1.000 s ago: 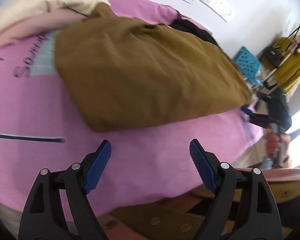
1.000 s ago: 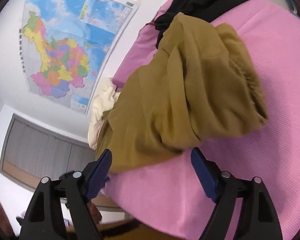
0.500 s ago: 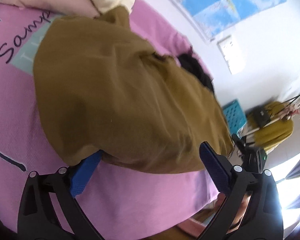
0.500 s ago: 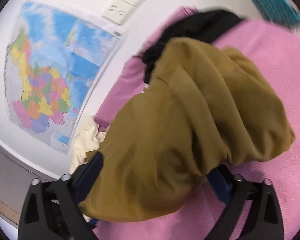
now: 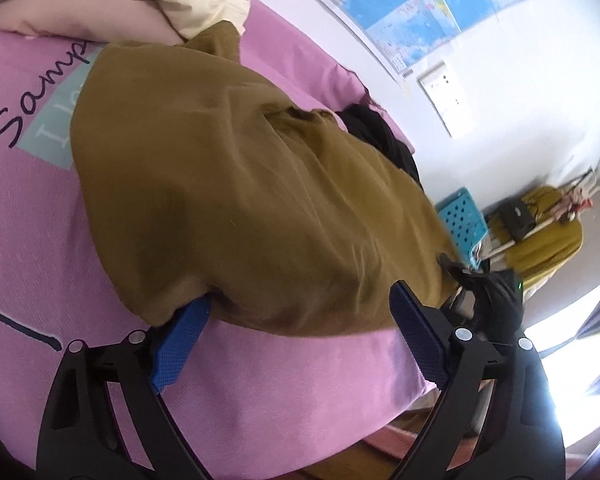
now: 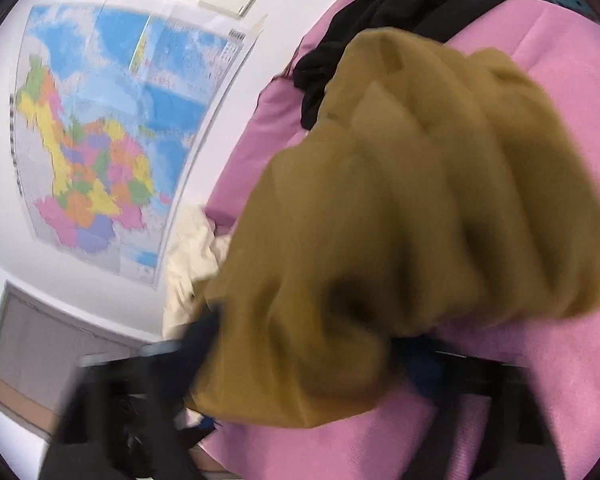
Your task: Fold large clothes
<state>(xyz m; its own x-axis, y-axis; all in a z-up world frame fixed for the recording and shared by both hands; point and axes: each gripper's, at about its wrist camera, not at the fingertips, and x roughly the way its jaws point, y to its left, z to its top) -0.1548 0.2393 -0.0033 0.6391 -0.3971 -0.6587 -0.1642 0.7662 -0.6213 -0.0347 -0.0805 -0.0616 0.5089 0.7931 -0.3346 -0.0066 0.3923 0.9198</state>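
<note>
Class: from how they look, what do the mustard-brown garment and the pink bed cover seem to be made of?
Mustard-brown garment: probably a soft woven cloth, matte, since it slumps in rounded folds without shine. Pink bed cover: likely a knitted or ribbed textile, matte, showing a fine grid-like texture.

Pink bed cover (image 5: 40, 208) — dark script reading "Samp", cut off by the brown garment (image 5: 240, 200); wall map (image 6: 112, 140) lettering illegible.

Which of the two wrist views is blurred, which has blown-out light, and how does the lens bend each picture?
Right wrist view: motion blur smears the right gripper and the brown garment. Left wrist view: sharp, left gripper crisp, but the window at the right edge is overexposed. Both views: fisheye curvature, dark round vignette at the corners.
</note>
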